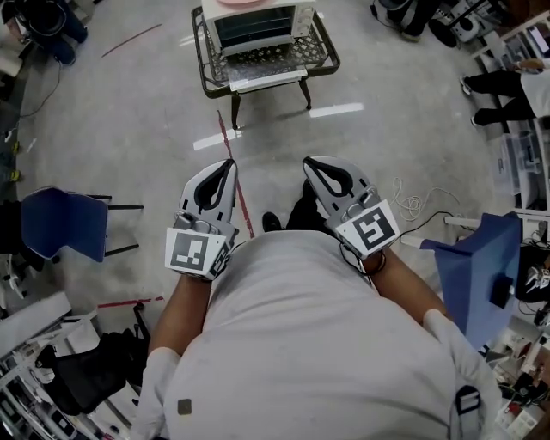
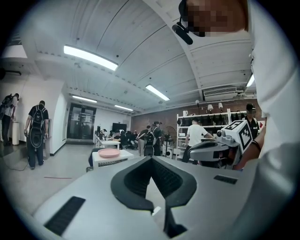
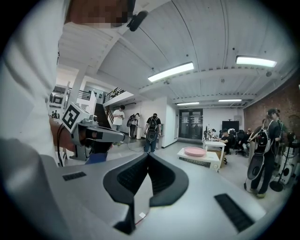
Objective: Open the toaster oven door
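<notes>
A white toaster oven with a glass front stands on a low dark metal-mesh table, far ahead of me on the floor. On its top lies a pink plate. A white strip lies at the table's front edge; I cannot tell whether the door is down. My left gripper and right gripper are held side by side close to the person's body, pointing forward, well short of the table. Both are shut with nothing between the jaws. The oven shows small beyond the right gripper, and likewise beyond the left gripper.
A blue chair stands at the left and a blue seat at the right. A loose white cable lies on the floor by the right gripper. Red tape runs along the grey floor. People and shelves stand around the room's edges.
</notes>
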Demonstrator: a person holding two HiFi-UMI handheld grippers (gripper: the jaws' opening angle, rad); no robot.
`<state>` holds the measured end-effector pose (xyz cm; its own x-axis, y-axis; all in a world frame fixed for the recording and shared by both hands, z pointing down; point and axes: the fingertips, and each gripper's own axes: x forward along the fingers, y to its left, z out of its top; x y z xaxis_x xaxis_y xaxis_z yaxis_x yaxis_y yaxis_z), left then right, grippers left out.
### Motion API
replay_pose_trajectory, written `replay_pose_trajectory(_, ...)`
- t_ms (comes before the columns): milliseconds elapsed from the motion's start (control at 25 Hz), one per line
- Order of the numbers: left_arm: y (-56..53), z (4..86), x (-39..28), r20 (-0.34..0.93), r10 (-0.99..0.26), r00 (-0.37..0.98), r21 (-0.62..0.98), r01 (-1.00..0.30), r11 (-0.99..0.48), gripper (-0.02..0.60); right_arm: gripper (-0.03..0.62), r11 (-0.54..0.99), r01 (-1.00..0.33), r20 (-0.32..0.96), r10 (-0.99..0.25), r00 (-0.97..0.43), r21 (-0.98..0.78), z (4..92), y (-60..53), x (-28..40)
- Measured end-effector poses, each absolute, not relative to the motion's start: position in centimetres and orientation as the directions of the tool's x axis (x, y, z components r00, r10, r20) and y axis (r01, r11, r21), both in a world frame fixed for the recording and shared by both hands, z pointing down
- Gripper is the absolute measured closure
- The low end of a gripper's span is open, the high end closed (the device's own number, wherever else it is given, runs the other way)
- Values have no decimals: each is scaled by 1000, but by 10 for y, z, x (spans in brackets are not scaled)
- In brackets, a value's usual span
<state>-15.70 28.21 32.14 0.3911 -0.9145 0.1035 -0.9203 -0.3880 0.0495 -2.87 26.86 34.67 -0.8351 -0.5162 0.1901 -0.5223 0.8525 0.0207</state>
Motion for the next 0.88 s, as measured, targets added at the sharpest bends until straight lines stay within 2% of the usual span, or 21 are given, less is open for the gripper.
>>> replay_pose_trajectory(200,285,324,-150,100,-913,396,57,-918,-392,566,576,862,-500,147,-507,-850,79,349,269,-19)
replay_pose_trajectory(440,289,322,-145,99,-911,401,44,-916,-399,566,577,848,-529,191,-524,-830,28,344,273,-14)
replay_pose_trajectory(880,285,325,-143,106,-915,389,62,-921,-384,566,577,865,-499,171,-501,-848,58,342,271,-13)
